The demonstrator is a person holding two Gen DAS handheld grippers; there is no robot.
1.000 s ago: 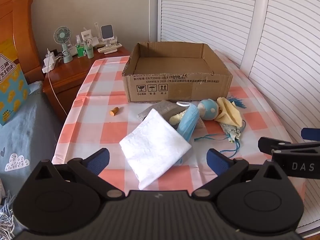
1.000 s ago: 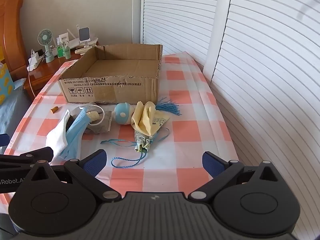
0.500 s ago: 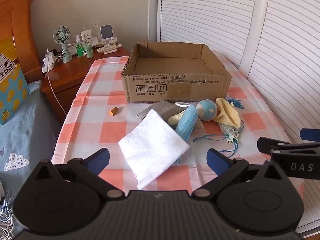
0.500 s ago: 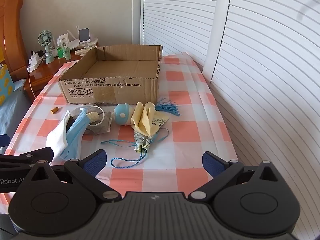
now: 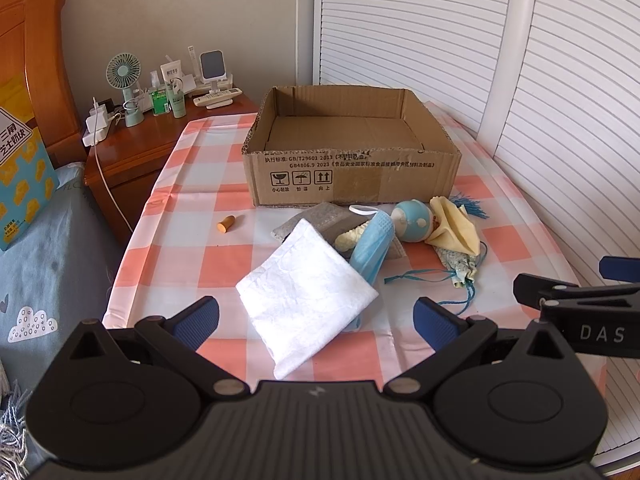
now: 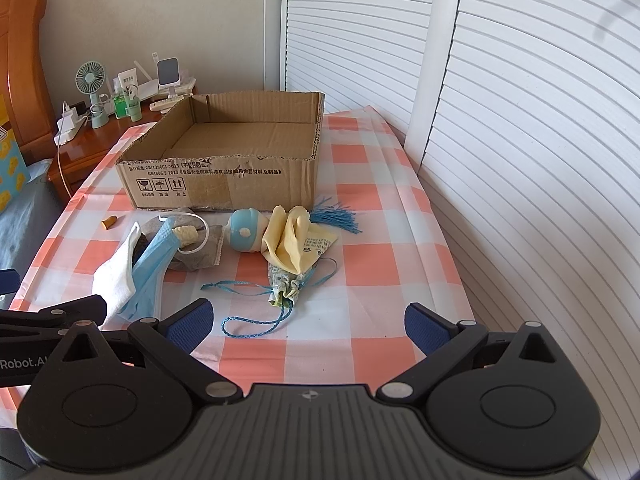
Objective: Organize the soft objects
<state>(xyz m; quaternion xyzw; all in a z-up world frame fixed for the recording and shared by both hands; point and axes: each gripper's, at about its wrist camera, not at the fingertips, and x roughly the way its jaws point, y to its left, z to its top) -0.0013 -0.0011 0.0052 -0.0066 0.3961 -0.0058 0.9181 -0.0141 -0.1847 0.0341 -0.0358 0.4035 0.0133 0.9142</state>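
Both sets of tongs are held wide apart and empty above the near edge of the checked table. The white cloth is spread just ahead of the left gripper, its long axis running diagonally from far left to near right, with the blue mask overlapping its far corner. The right gripper is faced toward the drawstring pouch. The cardboard box stands empty behind the pile. The cloth is judged nearer the left hand.
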